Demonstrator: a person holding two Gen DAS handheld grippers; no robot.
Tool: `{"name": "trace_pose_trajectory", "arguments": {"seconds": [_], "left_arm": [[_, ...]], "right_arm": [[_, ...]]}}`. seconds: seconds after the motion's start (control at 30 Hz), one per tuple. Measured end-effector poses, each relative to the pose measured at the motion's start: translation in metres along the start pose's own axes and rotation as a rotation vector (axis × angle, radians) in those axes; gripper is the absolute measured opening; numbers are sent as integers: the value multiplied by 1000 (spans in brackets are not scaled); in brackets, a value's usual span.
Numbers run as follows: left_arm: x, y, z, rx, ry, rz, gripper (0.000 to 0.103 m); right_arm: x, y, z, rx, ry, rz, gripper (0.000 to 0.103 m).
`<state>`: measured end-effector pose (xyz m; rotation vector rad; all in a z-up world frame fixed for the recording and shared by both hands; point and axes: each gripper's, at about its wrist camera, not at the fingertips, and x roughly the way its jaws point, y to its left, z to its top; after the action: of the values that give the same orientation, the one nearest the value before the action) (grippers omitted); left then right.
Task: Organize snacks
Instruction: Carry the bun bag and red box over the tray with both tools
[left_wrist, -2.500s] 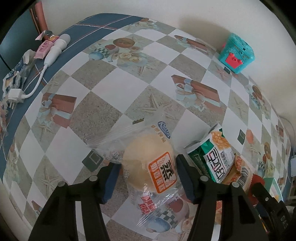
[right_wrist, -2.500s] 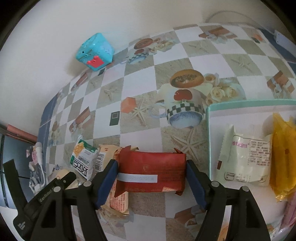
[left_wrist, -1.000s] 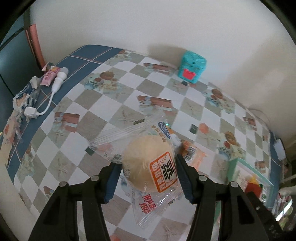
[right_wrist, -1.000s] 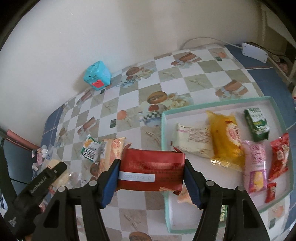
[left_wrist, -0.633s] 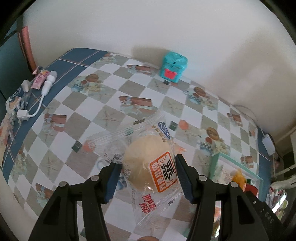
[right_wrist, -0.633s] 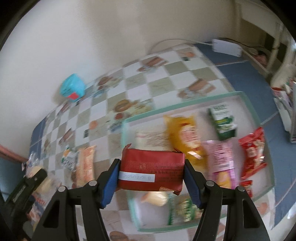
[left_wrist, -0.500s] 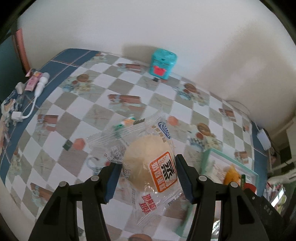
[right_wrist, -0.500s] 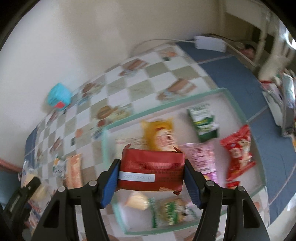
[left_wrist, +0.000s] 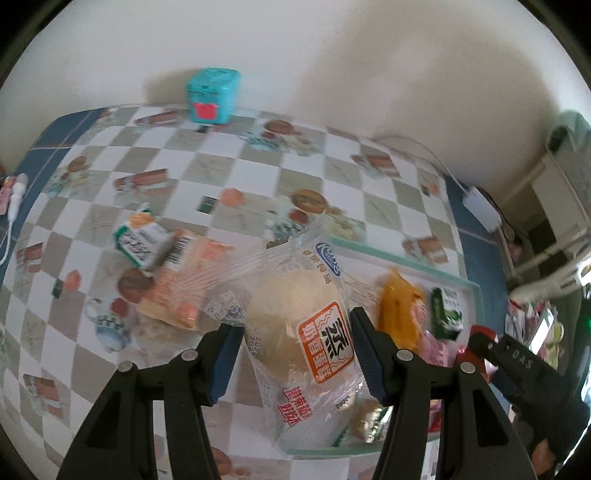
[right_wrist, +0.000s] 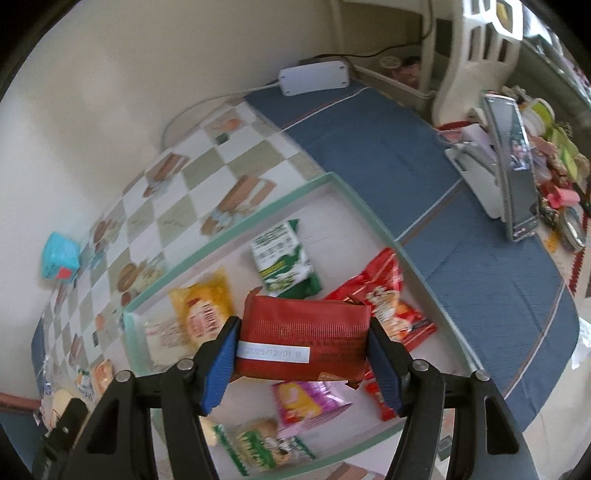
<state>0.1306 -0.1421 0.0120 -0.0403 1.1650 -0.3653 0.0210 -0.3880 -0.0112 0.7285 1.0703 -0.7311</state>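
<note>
My left gripper (left_wrist: 295, 354) is shut on a clear-wrapped pale bun (left_wrist: 295, 314), held above the near edge of the green-rimmed tray (left_wrist: 476, 295). My right gripper (right_wrist: 303, 354) is shut on a red snack packet (right_wrist: 303, 339) with a white date label, hanging over the same tray (right_wrist: 258, 218). Inside the tray lie a yellow packet (right_wrist: 203, 306), a green packet (right_wrist: 284, 258), a red packet (right_wrist: 388, 306), a pink packet (right_wrist: 303, 402) and a green-white packet (right_wrist: 262, 450). On the cloth left of the tray lie a green-white packet (left_wrist: 140, 240) and an orange packet (left_wrist: 181, 280).
A teal box (left_wrist: 212, 94) stands at the wall on the checked tablecloth (left_wrist: 92, 206). A white power strip (right_wrist: 314, 77) lies on the blue cloth behind the tray. A phone on a stand (right_wrist: 513, 166) and clutter sit at the right.
Both grippers have carried their packets rightwards from the loose snacks to above the tray. Each grip has stayed as it was.
</note>
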Motion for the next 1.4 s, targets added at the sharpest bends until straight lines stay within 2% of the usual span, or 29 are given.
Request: {"name": "trace_pose_trajectory", "arguments": {"seconds": [0.43,0.93,1.4], "left_arm": [[22,-52,-17,136,48,-32,60],[44,-75,-27,204,82,-50,60],[48,-79,-29,222,91,-53,64]], "right_arm": [[5,-10,4,33,14,8,70],[9,-26,8,91,16,-3,70],[13,-12,4,55,37,-5,71]]}}
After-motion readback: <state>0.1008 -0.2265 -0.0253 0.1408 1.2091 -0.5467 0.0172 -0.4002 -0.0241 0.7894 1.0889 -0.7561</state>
